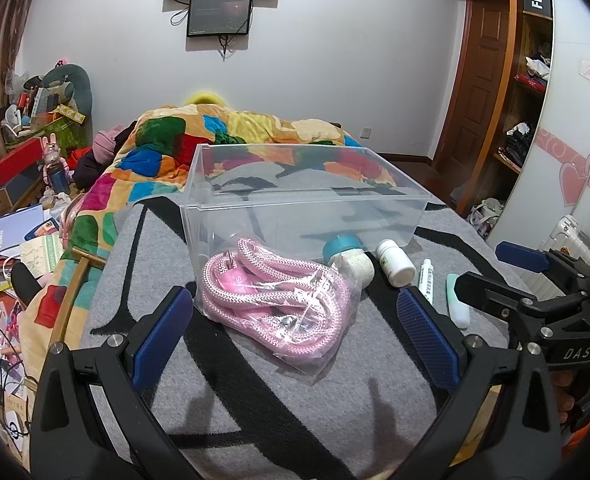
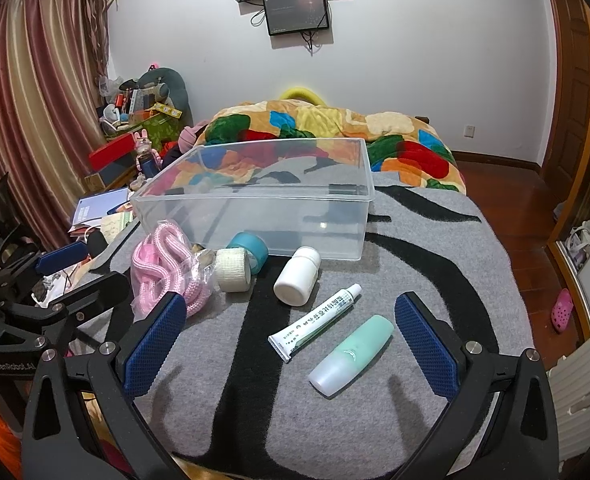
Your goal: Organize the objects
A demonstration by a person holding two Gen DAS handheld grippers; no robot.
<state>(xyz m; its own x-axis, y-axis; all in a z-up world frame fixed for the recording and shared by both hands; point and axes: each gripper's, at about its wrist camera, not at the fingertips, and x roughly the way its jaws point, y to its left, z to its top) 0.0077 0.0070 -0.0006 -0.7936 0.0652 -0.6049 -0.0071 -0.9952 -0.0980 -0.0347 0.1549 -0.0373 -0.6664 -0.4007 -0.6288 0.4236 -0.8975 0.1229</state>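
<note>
Left wrist view: my left gripper (image 1: 295, 328) gapes wide, holding nothing, with the bagged pink rope (image 1: 275, 300) between my pads; glare hides the bag's contents. At twelve o'clock sits the clear bin (image 1: 303, 204), and the teal tape roll (image 1: 343, 246) is half hidden behind the white bandage roll (image 1: 359, 266). My right gripper (image 2: 291, 344) also spreads wide and empty over the grey blanket (image 2: 435, 256), with the green bottle (image 2: 351, 354) and ointment tube (image 2: 315, 326) between its pads, print unreadable; the white pill bottle (image 2: 297, 276) lies at twelve.
</note>
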